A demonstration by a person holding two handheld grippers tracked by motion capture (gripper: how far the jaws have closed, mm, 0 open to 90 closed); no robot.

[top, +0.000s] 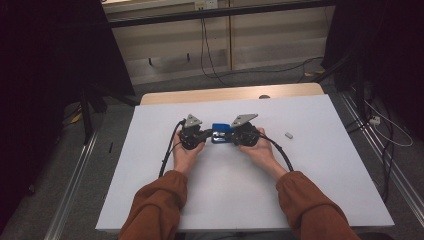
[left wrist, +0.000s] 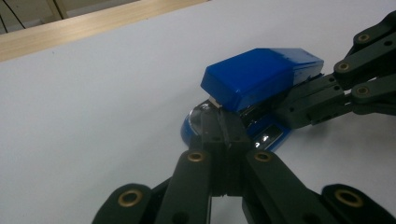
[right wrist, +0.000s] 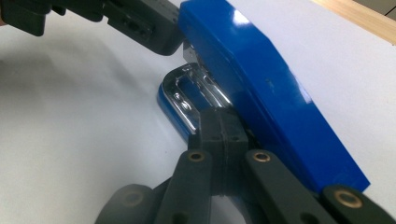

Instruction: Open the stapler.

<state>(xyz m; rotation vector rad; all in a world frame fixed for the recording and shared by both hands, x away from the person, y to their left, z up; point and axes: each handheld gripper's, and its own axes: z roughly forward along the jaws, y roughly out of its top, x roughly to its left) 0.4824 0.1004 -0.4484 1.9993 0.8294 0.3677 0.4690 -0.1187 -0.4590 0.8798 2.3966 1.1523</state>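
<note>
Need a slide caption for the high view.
Both grippers, left and right, meet a blue stapler mid-table, jaws shut.

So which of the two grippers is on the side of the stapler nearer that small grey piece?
The right gripper. It meets the blue stapler on the side facing the grey piece; the left gripper is on the stapler's far side.

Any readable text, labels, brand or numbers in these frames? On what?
None readable.
Stapler: plain blue top, no brand or marking seen in either gripper view.
Left gripper and right gripper: black, no lettering seen.
Small grey thing on the table: too small to tell.
</note>
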